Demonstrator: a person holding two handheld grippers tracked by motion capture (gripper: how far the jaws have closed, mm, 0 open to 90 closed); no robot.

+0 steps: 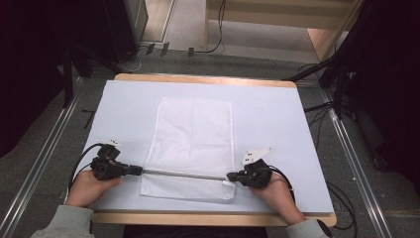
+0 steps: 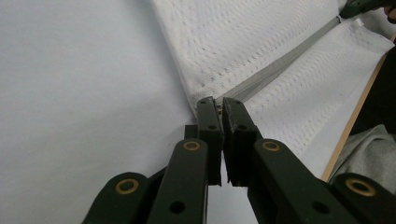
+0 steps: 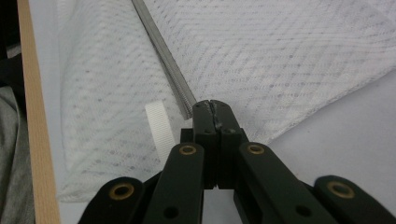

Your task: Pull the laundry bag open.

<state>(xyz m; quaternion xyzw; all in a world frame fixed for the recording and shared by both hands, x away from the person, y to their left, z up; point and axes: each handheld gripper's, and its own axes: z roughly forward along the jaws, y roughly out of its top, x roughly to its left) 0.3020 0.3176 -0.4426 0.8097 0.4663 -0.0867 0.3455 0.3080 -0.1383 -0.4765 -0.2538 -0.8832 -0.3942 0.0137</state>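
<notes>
So we've got a white mesh laundry bag (image 1: 193, 144) lying flat in the middle of the table (image 1: 277, 114), grey zipper (image 1: 183, 174) running across its near end.

We're holding that zipper line at both ends: our left gripper (image 1: 140, 170) is clamped tight on the zipper's left end, where the left gripper view shows a small brassy bit, maybe the slider, pinched between the jaws. Our right gripper (image 1: 229, 176) is closed on the right end, right beside a little white ribbon loop (image 3: 159, 130). Grey sleeves (image 1: 62, 223) come in from the wooden near edge (image 1: 213, 218).
</notes>
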